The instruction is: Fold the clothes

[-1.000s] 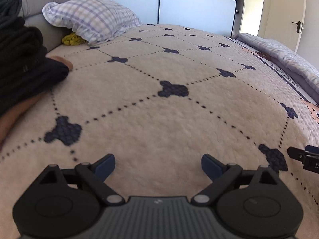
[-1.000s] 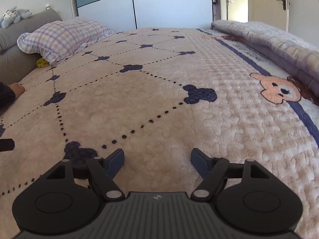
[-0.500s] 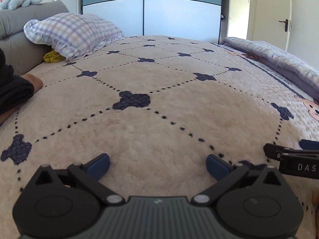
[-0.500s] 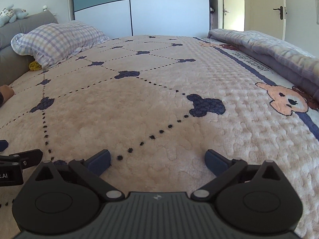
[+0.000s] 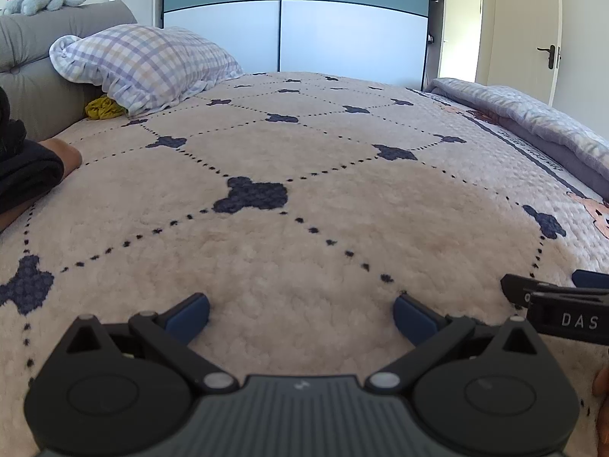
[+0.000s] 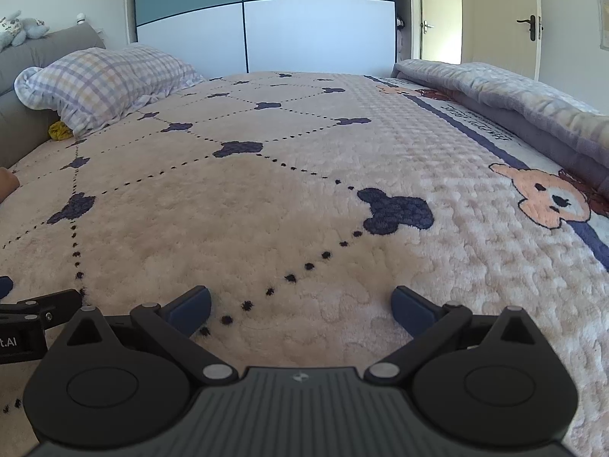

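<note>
1. Both tools are empty with jaws spread wide: the left gripper (image 5: 300, 314) and right gripper (image 6: 300, 306) hover side by side over the fleece blanket (image 5: 304, 205).
2. No clear garment lies ahead; a dark fabric bundle (image 5: 23, 167) at nine o'clock may be it.
3. Closing now risks pinching blanket pile instead of clothes.
4. A yellow cloth (image 5: 103, 108) sits at eleven o'clock, tucked under the pillow (image 5: 144, 61), easy to miss.

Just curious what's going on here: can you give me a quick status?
Left tool open, empty. Right tool open, empty. No clothes in front of either, only the fleece blanket. Nothing in the way.
</note>
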A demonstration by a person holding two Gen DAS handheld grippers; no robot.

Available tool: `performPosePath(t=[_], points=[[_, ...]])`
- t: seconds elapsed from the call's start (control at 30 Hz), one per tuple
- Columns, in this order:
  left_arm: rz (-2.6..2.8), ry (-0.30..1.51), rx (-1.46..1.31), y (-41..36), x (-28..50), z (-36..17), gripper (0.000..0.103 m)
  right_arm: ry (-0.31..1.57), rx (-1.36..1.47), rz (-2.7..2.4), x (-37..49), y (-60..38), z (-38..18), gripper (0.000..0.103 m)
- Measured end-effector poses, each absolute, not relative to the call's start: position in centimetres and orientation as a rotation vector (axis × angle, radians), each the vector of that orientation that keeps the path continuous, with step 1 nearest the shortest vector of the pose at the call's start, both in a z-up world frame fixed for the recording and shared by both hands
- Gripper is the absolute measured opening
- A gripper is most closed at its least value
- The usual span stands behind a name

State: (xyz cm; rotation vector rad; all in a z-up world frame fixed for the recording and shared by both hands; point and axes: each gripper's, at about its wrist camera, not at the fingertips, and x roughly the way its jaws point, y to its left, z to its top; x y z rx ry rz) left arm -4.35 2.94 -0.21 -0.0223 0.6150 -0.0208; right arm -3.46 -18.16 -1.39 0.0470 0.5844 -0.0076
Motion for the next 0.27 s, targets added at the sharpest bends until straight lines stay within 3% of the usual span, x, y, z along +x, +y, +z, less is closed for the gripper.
performPosePath(t=[0.27], points=[[-0.019,0.613,-0.021,2.89,-4.38,-0.18,0.103,0.579,0.045,-0.011,-3.54,-18.12,-1.37,0.103]])
